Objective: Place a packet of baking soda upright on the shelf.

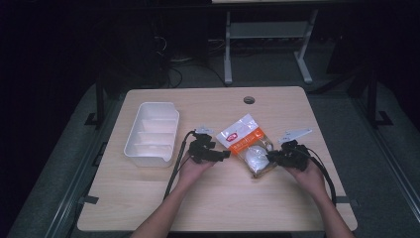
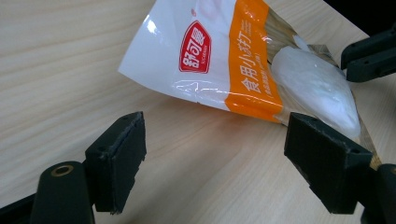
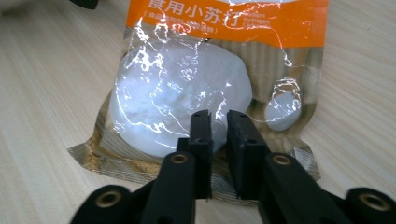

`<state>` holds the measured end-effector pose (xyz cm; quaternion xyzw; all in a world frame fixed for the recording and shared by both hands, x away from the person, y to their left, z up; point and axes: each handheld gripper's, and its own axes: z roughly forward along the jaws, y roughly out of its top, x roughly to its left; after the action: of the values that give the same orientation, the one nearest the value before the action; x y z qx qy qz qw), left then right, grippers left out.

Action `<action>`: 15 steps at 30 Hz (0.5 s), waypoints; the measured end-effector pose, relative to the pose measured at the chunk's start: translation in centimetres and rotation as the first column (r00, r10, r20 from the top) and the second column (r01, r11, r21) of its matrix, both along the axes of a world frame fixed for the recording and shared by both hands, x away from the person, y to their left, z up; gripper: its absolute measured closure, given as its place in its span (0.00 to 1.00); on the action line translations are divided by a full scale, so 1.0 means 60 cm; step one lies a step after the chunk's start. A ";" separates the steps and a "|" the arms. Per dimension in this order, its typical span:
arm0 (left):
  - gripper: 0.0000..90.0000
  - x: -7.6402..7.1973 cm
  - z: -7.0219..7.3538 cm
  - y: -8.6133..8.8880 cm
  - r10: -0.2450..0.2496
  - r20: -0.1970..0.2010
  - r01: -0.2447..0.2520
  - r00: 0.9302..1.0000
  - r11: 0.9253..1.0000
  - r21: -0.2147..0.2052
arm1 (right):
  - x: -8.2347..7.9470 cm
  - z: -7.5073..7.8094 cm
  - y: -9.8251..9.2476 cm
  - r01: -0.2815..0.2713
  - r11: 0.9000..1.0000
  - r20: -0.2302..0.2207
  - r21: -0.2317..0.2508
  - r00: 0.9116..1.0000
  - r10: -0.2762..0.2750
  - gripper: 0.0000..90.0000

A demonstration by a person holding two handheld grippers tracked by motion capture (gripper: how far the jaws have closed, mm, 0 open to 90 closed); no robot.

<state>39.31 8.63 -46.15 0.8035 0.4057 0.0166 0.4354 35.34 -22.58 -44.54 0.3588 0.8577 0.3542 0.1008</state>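
Observation:
A plastic bag (image 1: 246, 141) of white powder, with a white and orange label, lies at the table's middle; its white top end looks slightly raised. In the right gripper view the bag (image 3: 187, 88) has a clear lower part, and my right gripper (image 3: 218, 119) is shut on its bottom seam, jaws almost touching. From above, the right gripper (image 1: 271, 157) sits at the bag's right side. My left gripper (image 1: 225, 154) is just left of the bag. Its own view shows it (image 2: 217, 123) open wide, with nothing between its jaws, close to the bag (image 2: 224, 60). The right gripper (image 2: 369, 53) appears beyond.
A white divided tray (image 1: 151, 134) stands at the table's left, close to my left hand. A round cable hole (image 1: 249, 100) sits near the far edge. The wooden table (image 1: 223, 198) has bare room in front. A metal frame (image 1: 228, 44) stands on the floor behind.

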 end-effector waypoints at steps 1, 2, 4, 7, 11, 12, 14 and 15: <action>0.24 0.003 -0.002 -0.003 -0.002 -0.015 0.002 1.000 1.000 -0.014 | -0.002 -0.002 -0.001 0.003 1.000 0.014 0.002 1.000 -0.003 0.92; 0.24 0.003 -0.002 -0.003 -0.002 -0.015 0.002 1.000 1.000 -0.014 | -0.002 -0.002 -0.001 0.003 1.000 0.014 0.002 1.000 -0.003 0.92; 0.26 0.010 -0.003 -0.012 -0.010 -0.037 0.009 0.999 0.999 -0.043 | -0.006 -0.007 -0.002 0.005 1.000 0.019 0.000 1.000 -0.005 0.97; 0.27 0.016 -0.003 -0.020 -0.017 -0.049 0.014 0.999 0.999 -0.051 | -0.007 -0.007 0.000 0.003 1.000 0.020 -0.009 1.000 -0.003 0.97; 0.33 0.031 -0.008 -0.033 -0.013 -0.099 0.005 0.995 0.997 -0.080 | -0.009 -0.006 0.002 0.001 1.000 0.031 -0.023 1.000 -0.001 0.97; 0.34 0.034 -0.009 -0.035 -0.014 -0.115 0.003 0.993 0.996 -0.089 | -0.009 -0.007 0.003 0.003 1.000 0.032 -0.023 0.999 -0.002 0.97; 0.43 0.038 -0.011 -0.036 0.000 -0.144 -0.017 0.990 0.993 -0.119 | -0.010 -0.008 0.002 -0.001 1.000 0.037 -0.025 0.999 0.002 0.97; 0.51 0.039 -0.012 -0.036 0.005 -0.148 -0.027 0.989 0.989 -0.145 | -0.010 -0.008 0.001 -0.005 1.000 0.039 -0.024 0.999 0.005 0.97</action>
<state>41.63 6.49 -46.89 0.7652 0.4433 -0.0691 0.4618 34.75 -22.50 -45.04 0.3486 0.8606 0.3511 0.1208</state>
